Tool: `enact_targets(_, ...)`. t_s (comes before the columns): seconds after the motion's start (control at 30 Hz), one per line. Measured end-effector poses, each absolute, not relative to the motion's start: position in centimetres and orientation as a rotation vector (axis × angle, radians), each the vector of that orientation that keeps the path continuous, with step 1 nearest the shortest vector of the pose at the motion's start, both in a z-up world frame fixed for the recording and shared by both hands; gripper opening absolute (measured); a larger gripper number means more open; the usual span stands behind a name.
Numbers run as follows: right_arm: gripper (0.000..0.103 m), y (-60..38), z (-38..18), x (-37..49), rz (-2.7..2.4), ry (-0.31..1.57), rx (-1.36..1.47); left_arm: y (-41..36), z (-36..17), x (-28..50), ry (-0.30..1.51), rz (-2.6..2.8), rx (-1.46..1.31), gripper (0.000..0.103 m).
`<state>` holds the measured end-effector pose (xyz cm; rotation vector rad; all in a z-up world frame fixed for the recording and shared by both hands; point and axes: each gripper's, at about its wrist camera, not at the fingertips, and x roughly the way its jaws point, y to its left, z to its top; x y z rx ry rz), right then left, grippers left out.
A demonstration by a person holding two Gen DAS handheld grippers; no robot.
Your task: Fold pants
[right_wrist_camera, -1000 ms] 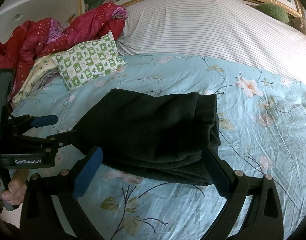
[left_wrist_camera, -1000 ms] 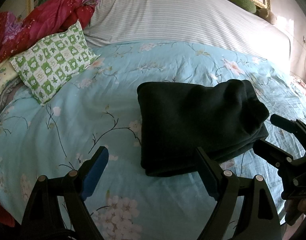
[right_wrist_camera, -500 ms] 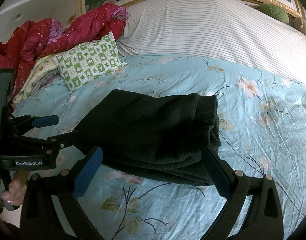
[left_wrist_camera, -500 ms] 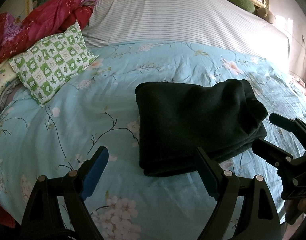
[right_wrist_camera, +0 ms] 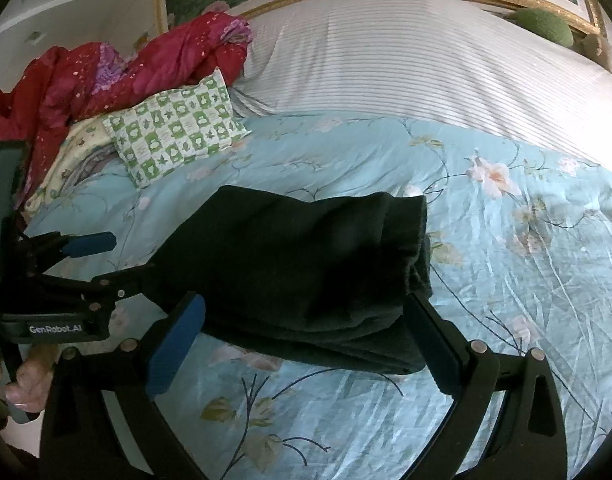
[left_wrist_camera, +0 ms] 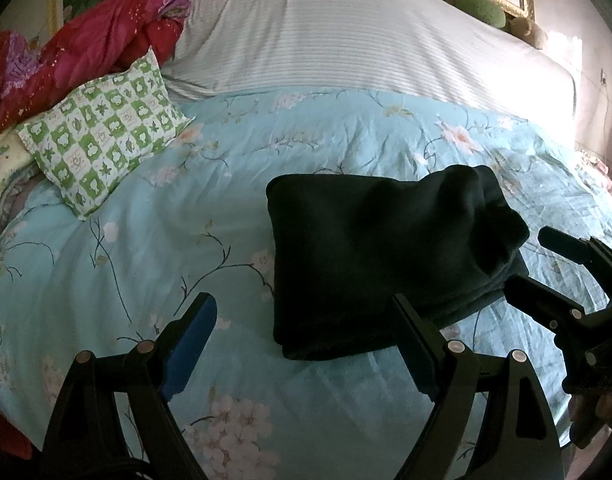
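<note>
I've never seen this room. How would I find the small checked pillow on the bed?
Start at the big striped pillow at the head of the bed, then look to its left end, where a red blanket is heaped. Just below that heap, on the light blue flowered cover, lies the small pillow. It alone has green and white squares.

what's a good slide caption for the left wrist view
Folded dark pants on a floral duvet, open left gripper in front.

Both tools are black plastic frames with silver rivets and blue pads: left tool (left_wrist_camera: 306,344), right tool (right_wrist_camera: 302,344). White "GenRobot.AI" lettering marks the left one's side.
</note>
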<state>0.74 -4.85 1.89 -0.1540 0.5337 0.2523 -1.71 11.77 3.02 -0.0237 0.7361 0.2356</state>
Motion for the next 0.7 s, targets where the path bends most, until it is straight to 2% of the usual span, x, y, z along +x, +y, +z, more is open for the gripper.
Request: enact_targets(0.7,0.1,-7.0,2.3,1.7,0.211,0.555,-0.089,11.4,3.5,-0.5,0.739,0.251,-0.001,0.087)
